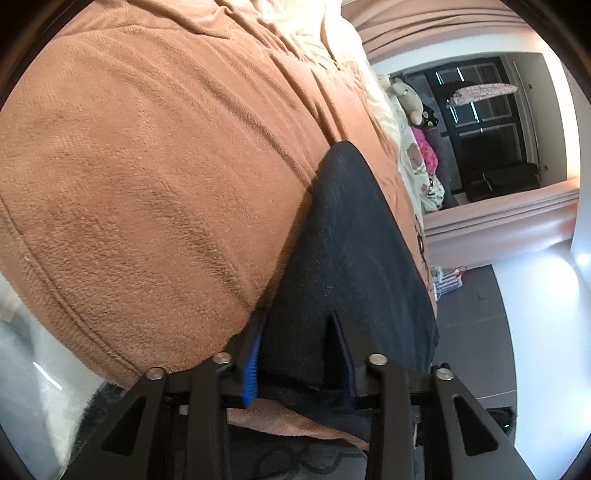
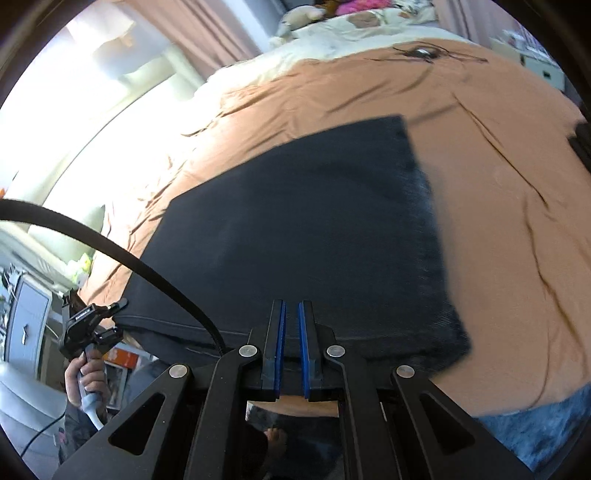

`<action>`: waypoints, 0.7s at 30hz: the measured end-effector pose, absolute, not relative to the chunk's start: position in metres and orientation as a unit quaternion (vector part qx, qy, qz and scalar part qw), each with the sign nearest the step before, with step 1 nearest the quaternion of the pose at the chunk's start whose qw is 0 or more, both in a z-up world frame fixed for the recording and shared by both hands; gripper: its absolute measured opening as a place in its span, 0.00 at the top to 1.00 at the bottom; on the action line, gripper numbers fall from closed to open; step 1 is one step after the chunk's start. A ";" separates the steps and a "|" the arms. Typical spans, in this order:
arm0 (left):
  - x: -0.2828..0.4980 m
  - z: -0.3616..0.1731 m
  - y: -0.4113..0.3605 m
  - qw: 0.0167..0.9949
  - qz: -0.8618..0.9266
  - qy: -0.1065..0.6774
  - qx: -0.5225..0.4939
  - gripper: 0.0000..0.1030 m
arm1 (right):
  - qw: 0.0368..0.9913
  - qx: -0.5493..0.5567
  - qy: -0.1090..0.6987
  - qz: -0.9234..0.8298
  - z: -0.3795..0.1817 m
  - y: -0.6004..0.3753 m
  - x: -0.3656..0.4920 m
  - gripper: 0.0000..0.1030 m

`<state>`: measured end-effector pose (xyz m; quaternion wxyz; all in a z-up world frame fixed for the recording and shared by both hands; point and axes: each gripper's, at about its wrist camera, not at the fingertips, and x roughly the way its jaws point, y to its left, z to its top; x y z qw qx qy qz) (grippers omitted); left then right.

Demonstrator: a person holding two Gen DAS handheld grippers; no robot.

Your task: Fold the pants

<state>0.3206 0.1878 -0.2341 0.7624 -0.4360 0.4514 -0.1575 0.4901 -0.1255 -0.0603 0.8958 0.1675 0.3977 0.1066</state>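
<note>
Dark navy pants [image 2: 295, 221] lie folded into a flat rectangle on an orange-brown blanket [image 2: 498, 184] that covers a bed. My right gripper [image 2: 291, 302] hovers over the pants' near edge, its blue pads almost together and nothing visible between them. At the pants' left corner my left gripper [image 2: 110, 314] holds the cloth, with a person's hand [image 2: 86, 376] on its handle. In the left wrist view the pants [image 1: 351, 240] run away from the left gripper [image 1: 299, 314], and a thick fold of cloth fills the space between its blue pads.
Stuffed toys [image 2: 306, 14] and pale bedding sit at the head of the bed. A black cable [image 2: 110, 243] arcs across the left of the right wrist view. Beyond the bed's edge are curtains, a dark window [image 1: 491, 122] and grey floor [image 1: 472, 295].
</note>
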 end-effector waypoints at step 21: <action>0.325 -0.169 0.170 0.804 -0.189 0.407 -0.390 0.84 | 0.876 0.110 0.446 0.145 -0.088 -0.014 0.553 0.97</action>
